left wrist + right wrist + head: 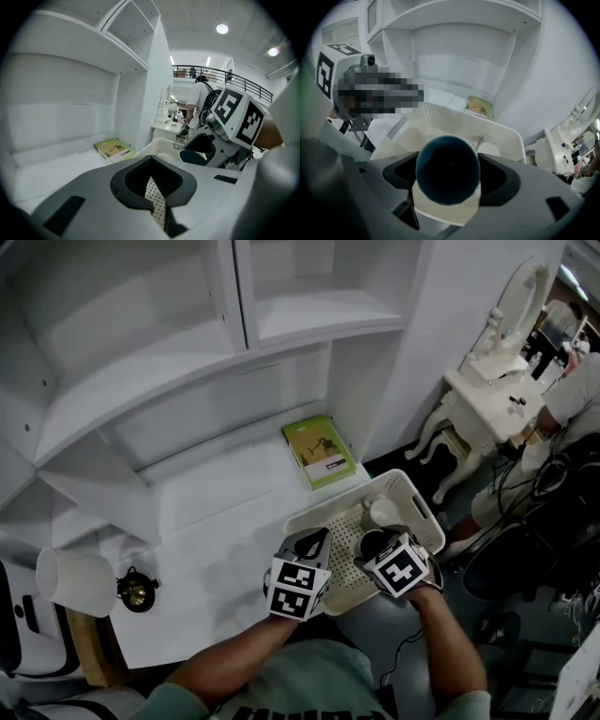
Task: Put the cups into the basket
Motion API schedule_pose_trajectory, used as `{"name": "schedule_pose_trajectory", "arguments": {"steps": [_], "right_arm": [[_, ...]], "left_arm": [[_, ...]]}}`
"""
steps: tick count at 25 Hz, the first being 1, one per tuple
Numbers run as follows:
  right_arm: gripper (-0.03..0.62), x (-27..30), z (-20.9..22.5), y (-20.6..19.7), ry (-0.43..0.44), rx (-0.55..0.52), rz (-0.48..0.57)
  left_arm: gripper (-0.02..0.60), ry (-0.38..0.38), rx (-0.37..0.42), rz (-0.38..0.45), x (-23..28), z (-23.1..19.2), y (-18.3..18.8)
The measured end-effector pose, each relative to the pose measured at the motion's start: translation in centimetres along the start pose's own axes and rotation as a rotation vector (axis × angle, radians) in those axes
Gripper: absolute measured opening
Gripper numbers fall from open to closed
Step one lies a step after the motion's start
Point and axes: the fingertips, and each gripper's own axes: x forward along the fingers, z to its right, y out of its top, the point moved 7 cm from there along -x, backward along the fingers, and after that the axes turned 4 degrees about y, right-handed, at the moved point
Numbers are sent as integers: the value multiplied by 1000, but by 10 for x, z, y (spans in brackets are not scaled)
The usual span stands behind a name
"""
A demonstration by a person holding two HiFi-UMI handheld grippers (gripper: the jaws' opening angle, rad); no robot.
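Lower centre of head view: right gripper (376, 547) clamped on dark blue cup (447, 169) above white perforated basket (413, 489), white cup (382, 513) inside toward upper right; left gripper (313, 546) just left, jaws nearly together, empty.

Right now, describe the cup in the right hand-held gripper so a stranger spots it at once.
At the near right corner of the white desk sits a perforated basket. Over it, the right hand-held gripper clamps a cup. It is dark inside, unlike the pale cup in the basket.
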Motion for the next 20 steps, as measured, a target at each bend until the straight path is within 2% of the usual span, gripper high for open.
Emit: {"name": "schedule_pose_trajectory", "arguments": {"steps": [15,20], "right_arm": [[382,62,-3,-6,115,-167,-174],[382,75,-3,-7,138,-179,-194]], "left_arm": [[6,-14,-11,-68,23,-6,-11],[8,-16,-18,-78,28,-10,-12]]}}
